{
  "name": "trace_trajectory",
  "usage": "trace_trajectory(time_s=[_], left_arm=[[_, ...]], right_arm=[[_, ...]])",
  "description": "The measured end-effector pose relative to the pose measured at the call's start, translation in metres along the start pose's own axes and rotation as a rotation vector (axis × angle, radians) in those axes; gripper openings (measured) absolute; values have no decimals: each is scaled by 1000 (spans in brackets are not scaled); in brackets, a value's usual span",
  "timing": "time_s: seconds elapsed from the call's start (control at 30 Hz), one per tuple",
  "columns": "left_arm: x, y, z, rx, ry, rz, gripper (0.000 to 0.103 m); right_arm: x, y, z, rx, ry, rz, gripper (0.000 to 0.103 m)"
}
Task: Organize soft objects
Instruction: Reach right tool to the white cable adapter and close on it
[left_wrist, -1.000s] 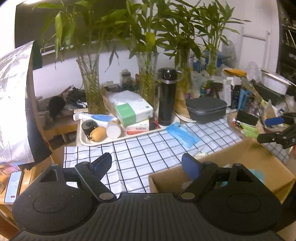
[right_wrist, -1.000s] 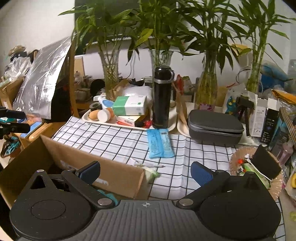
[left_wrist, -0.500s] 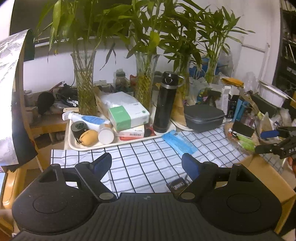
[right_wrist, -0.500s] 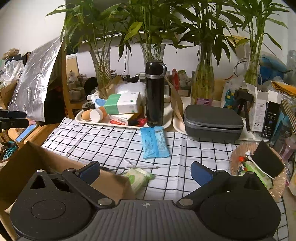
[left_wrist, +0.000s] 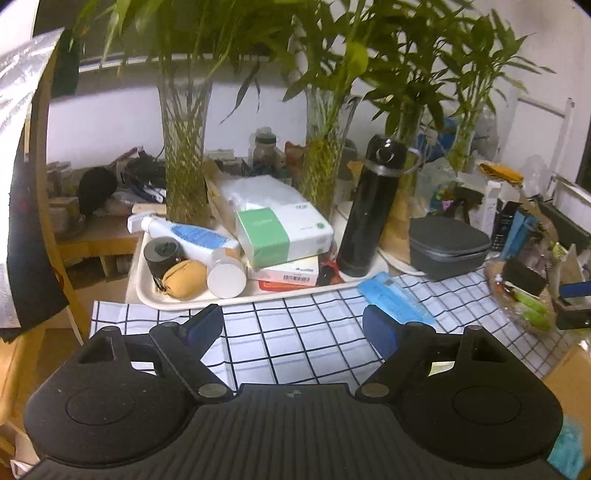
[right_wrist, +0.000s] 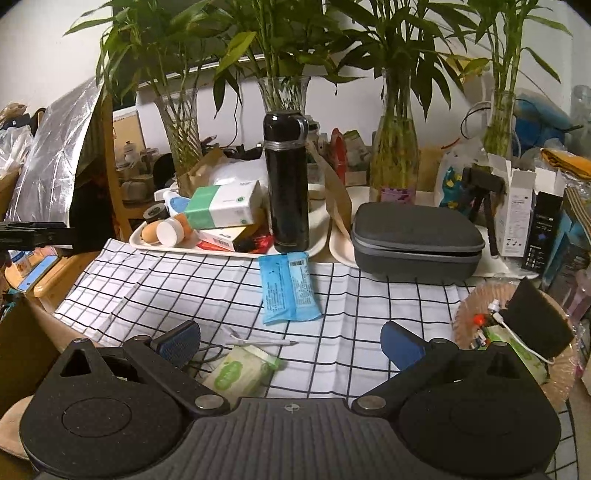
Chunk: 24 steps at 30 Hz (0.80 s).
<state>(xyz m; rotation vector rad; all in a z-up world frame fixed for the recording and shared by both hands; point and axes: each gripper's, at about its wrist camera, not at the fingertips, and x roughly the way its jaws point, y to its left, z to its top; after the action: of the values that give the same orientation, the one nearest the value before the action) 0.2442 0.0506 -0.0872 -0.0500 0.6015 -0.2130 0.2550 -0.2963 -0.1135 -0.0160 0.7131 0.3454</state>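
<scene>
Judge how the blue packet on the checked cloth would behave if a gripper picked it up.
The blue packet lies flat with a glossy film wrap, so probably slippery and light. It looks soft, likely sagging if pinched at one end. It will not roll.

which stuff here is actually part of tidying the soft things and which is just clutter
Likely part of the job:
- blue soft pack on the checked cloth
- green wipes pack
- cardboard box, at the frame's left edge

Just lying about:
- black flask
- grey zip case
- white tray of bottles and boxes
- bamboo vases
</scene>
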Motion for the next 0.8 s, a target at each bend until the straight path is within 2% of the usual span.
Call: trace_trajectory(time_s=[0.2, 0.43, 0.53, 0.8], left_arm=[[22, 16, -1, -47, 39, -16, 83], [31, 22, -2, -79, 65, -28, 83], [34, 20, -2, -75, 80, -7, 83], [45, 19, -1, -93, 119, -17, 83]], right_arm=[[21, -9, 4, -32, 22, 13, 103], [52, -18, 8, -81, 66, 38, 103], [66, -20, 10, -100, 92, 47, 102], [109, -21, 10, -183, 173, 84, 88]])
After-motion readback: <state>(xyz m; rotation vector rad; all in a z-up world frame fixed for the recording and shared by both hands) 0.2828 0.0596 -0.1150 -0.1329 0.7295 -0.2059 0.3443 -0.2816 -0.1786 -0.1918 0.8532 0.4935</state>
